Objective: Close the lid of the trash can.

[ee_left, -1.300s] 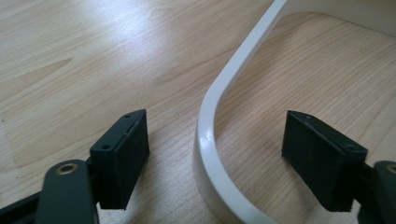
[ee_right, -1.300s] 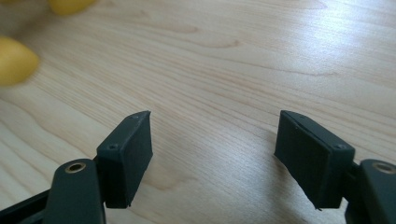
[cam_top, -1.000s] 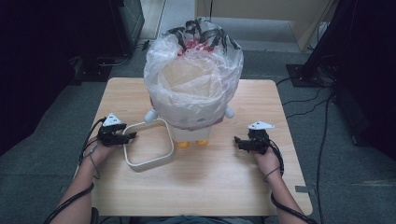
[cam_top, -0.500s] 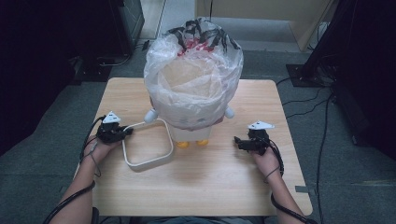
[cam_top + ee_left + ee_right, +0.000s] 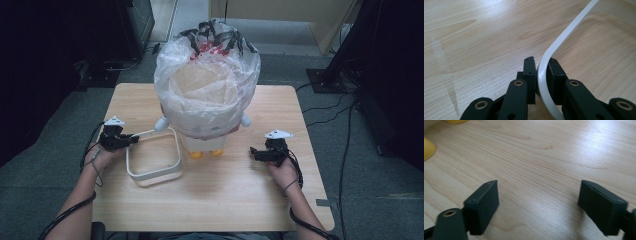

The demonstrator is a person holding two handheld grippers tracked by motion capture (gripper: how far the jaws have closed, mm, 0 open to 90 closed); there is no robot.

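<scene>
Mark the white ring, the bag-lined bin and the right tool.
white ring [image 5: 154,175], high view, near rail.
bag-lined bin [image 5: 207,107], high view, bag's front face.
right tool [image 5: 537,208], right gripper view, midway between its tips.

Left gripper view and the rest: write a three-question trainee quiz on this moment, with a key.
1. True or false: the left tongs straddle a corner of the white frame.
2. How do the jaws of the right tongs stand? A wide apart over bare wood; B closed on a yellow foot; C closed on the bag.
3. Fill in: the clear plastic bag lines a bin shaped like a figure with yellow ____.

Key: 1 true: a jaw sits on each side of the strip. 2 A. 3 feet.
</scene>
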